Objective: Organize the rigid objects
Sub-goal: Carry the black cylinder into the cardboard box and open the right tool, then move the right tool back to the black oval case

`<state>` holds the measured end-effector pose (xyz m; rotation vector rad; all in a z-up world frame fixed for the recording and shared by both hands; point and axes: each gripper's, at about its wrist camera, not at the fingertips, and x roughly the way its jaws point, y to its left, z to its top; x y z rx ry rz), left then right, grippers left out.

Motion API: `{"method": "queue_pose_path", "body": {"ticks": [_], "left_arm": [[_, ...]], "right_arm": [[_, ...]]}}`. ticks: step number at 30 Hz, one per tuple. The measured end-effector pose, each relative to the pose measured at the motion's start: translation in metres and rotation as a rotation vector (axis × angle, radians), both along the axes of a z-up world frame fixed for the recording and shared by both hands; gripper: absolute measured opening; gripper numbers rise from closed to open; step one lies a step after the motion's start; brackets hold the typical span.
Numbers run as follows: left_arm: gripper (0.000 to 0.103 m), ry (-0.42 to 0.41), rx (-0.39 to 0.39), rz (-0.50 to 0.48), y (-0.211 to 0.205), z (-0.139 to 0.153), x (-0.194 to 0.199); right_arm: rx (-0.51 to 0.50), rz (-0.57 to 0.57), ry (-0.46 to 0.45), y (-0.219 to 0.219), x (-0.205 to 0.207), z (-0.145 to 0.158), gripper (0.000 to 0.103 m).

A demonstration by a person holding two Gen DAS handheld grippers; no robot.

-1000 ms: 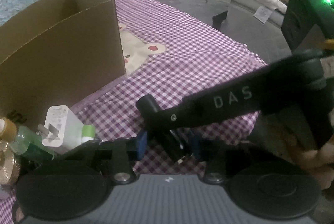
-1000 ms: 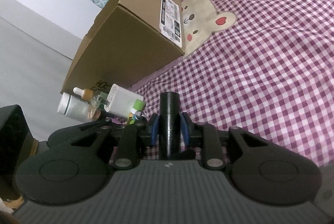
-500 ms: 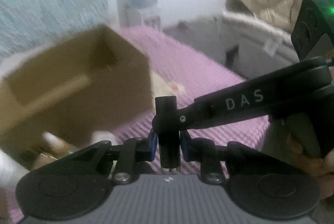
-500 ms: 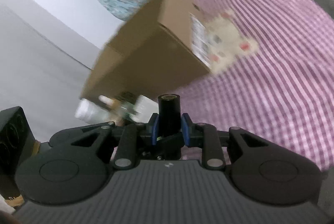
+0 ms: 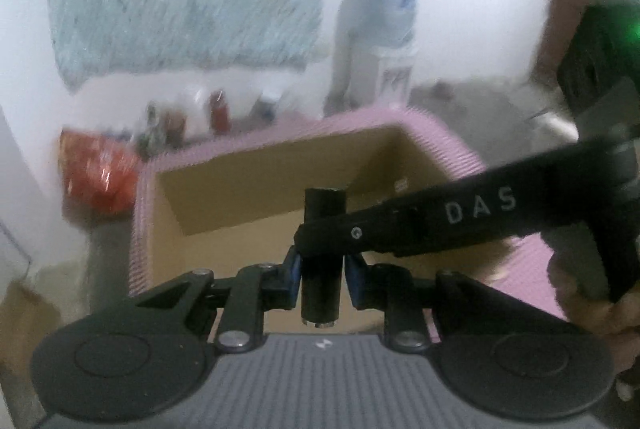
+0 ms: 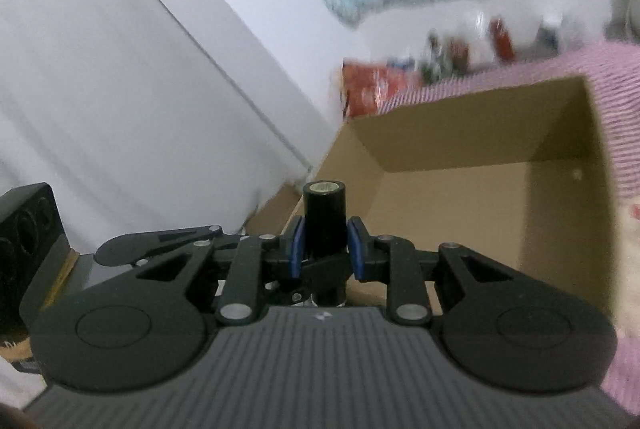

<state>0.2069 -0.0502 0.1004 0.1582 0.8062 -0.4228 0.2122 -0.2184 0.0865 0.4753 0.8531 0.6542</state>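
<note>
A black cylinder [image 5: 322, 257] stands upright between the blue pads of my left gripper [image 5: 321, 271], which is shut on it. My right gripper [image 6: 323, 243] is shut on the same black cylinder [image 6: 323, 217]; its arm, marked DAS [image 5: 472, 207], crosses the left wrist view from the right. Both grippers hold it above the near edge of an open cardboard box [image 5: 248, 185], whose bare inside [image 6: 472, 197] shows in both views. The frames are blurred.
The box sits on a purple checked cloth [image 6: 616, 89]. A red bag [image 5: 96, 173] and several bottles [image 5: 218, 109] stand behind the box by the white wall. A water dispenser [image 5: 380, 37] stands at the back.
Both grippers have risen with the cylinder and swung from beside the box to over its open top. The charger and small bottles beside the box have left view.
</note>
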Motion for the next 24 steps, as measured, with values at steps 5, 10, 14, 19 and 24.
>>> {"method": "queue_pose_path", "body": {"ticks": [5,10,14,19,24], "left_arm": [[0.024,0.152,0.051,0.078,0.014,-0.034,0.058],[0.024,0.223,0.126,0.117,0.017,-0.056,0.092],[0.028,0.219,0.191,0.144,0.013,-0.065,0.104],[0.046,0.191,0.175,0.164,0.013,-0.064,0.1],[0.054,0.129,0.116,0.148,0.021,-0.04,0.081]], "right_arm": [[-0.008,0.028,0.223,0.032,0.077,-0.034,0.022],[0.003,0.02,0.377,0.046,0.114,-0.074,0.023],[0.017,0.016,0.435,0.049,0.132,-0.099,0.025],[0.027,-0.002,0.44,0.055,0.139,-0.102,0.033],[0.053,-0.011,0.371,0.042,0.13,-0.087,0.044]]}}
